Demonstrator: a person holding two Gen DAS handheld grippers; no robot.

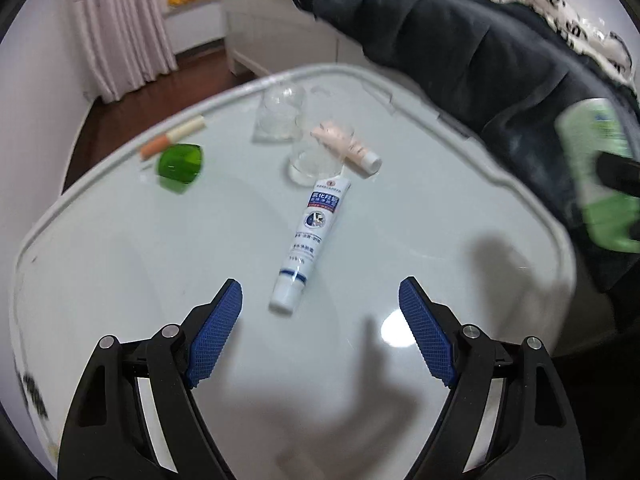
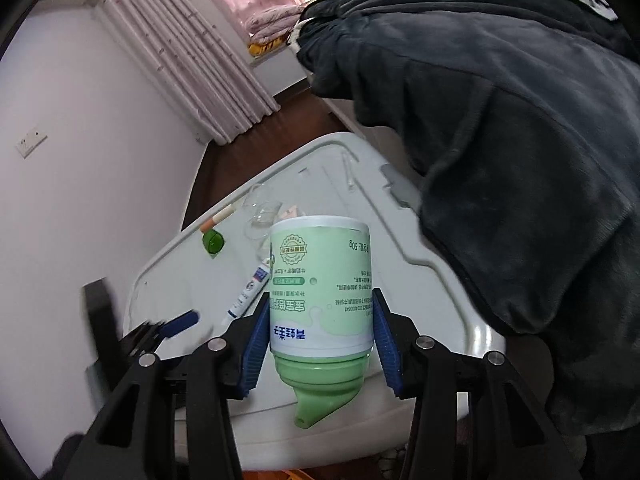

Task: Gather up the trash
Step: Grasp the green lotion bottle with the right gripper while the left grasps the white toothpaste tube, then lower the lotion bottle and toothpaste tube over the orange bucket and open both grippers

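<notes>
Between the right gripper's (image 2: 320, 340) blue pads sits a green cream bottle (image 2: 320, 280), pinched at its stiff, likely light body. Left gripper (image 1: 320, 328) is spread above the soft white ointment tube (image 1: 308, 240); best taken mid-body.

My left hand-held gripper (image 1: 321, 334) has glossy black plastic arms with cut-out slots and round silver screws at the joints. Its fingers carry blue pads (image 1: 216, 334) with a fine cross-hatched grid. My right hand-held gripper (image 2: 320, 348) looks the same: black linkages, silver screws, ribbed blue pads (image 2: 253, 354).
</notes>
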